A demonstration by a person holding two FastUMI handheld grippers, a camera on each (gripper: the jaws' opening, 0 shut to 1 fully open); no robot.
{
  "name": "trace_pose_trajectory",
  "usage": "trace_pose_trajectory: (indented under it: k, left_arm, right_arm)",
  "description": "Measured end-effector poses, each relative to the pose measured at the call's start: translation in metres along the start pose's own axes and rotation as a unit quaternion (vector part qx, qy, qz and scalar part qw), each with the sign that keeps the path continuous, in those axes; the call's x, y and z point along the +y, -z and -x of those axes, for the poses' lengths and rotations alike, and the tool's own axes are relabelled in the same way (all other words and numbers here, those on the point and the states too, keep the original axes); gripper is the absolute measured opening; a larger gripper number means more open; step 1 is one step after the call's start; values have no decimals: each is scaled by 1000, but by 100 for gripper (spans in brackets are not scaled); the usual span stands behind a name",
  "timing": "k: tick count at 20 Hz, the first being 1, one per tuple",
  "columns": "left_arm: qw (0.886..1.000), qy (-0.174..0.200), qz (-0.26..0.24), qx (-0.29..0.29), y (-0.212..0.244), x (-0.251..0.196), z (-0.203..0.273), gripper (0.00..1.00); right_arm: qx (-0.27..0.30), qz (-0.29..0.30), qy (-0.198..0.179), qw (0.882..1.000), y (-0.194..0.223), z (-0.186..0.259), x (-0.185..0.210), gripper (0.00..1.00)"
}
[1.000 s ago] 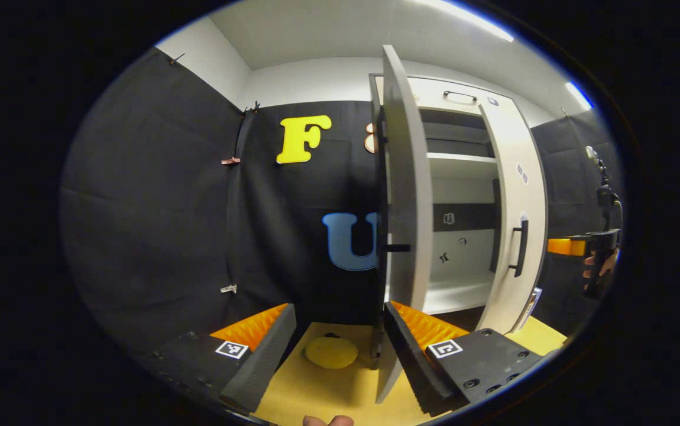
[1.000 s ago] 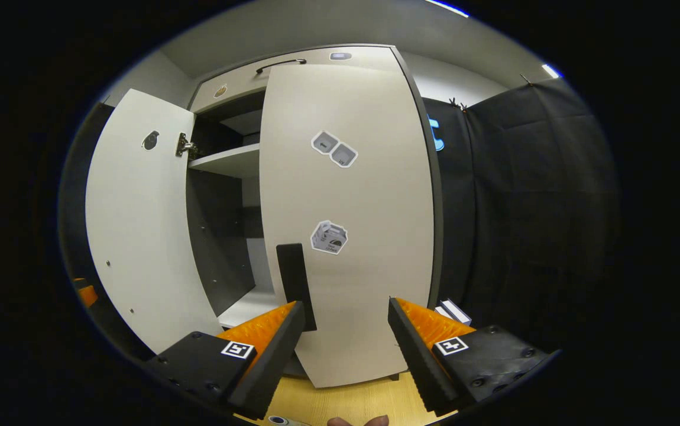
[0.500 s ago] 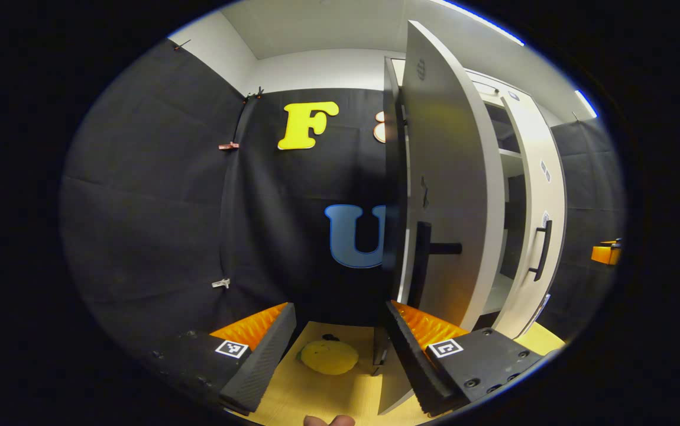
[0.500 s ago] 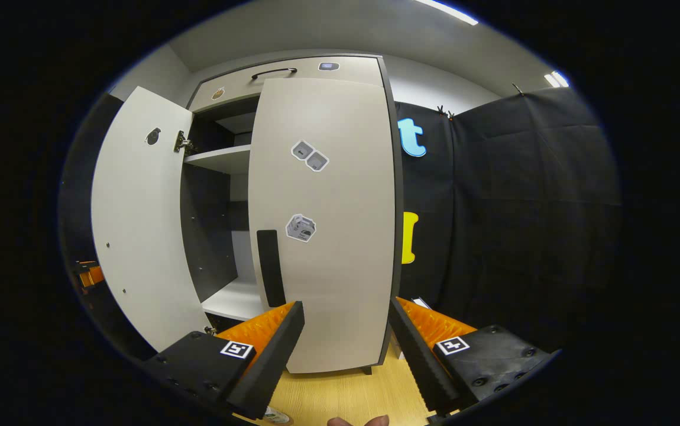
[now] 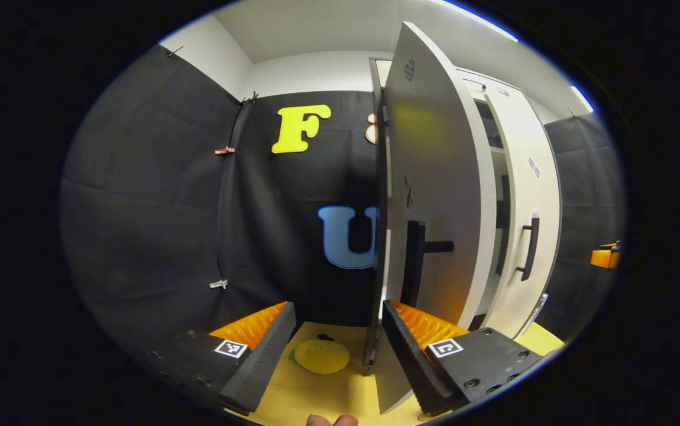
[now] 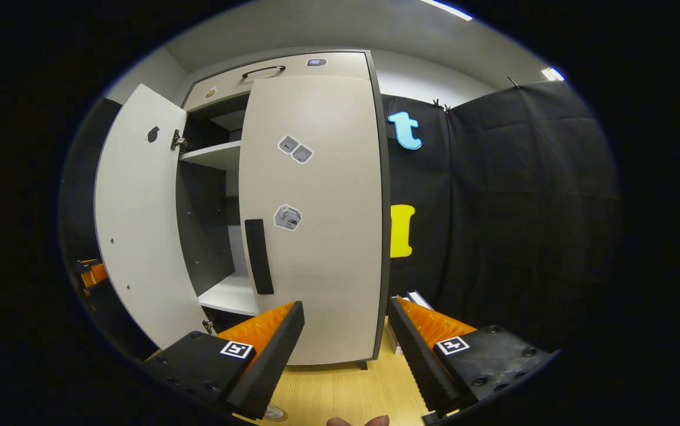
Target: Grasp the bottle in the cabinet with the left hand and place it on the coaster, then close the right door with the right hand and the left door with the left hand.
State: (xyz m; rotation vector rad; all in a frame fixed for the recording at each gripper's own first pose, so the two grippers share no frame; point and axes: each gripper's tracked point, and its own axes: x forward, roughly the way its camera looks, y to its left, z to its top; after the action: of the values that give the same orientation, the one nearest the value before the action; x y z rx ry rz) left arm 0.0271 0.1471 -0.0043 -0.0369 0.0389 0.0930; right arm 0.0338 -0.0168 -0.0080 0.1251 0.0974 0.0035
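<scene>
The white cabinet [image 6: 292, 62] has its right door [image 6: 316, 236] flat against the front, black handle [image 6: 258, 255] at its left edge. Its left door [image 6: 136, 225] stands ajar, with a bare shelf [image 6: 210, 155] behind it. In the left gripper view the left door [image 5: 434, 177] is seen nearly edge-on, showing its outer face and black handle [image 5: 415, 260]. My left gripper [image 5: 337, 334] is open, and the door's lower edge runs between its fingers, close to the right finger [image 5: 414, 349]. My right gripper [image 6: 346, 340] is open, a little back from the right door.
A yellow round pad [image 5: 321, 356] lies on the wooden table [image 5: 316, 393] between the left gripper's fingers. A small round thing [image 6: 272, 412] sits at the table's near edge; what it is I cannot tell. White boxes [image 6: 417, 299] stand right of the cabinet.
The left door has swung from edge-on toward the cabinet, and its outer face and handle now show. My right gripper has drawn back from the right door, which now sits flush.
</scene>
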Motion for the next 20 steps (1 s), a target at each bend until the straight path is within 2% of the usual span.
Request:
trace_pose_trajectory:
  k: [1,4,5,10,15,20]
  left_arm:
    - [1000,9,1,2,0,-9,0,95]
    - [1000,28,1,2,0,-41,0,95]
    - [999,33,2,2,0,-51,-2,92]
    - [997,70,22,12,9,-108,-14,95]
    - [996,82,29,15,15,-152,-42,95]
    - [996,85,28,13,13,-173,-61,97]
  right_arm:
    - [0,1,-2,1000,0,-1,-1,96]
    - [2,0,-4,1000,2,-2,-9,96]
    - [2,-3,-3,1000,2,-2,-13,96]
    - [1,-4,-3,1000,3,-1,-29,96]
    - [-2,1,0,1000,1,-1,-44,96]
    - [-2,-4,0,1000,-1,-2,-56,96]
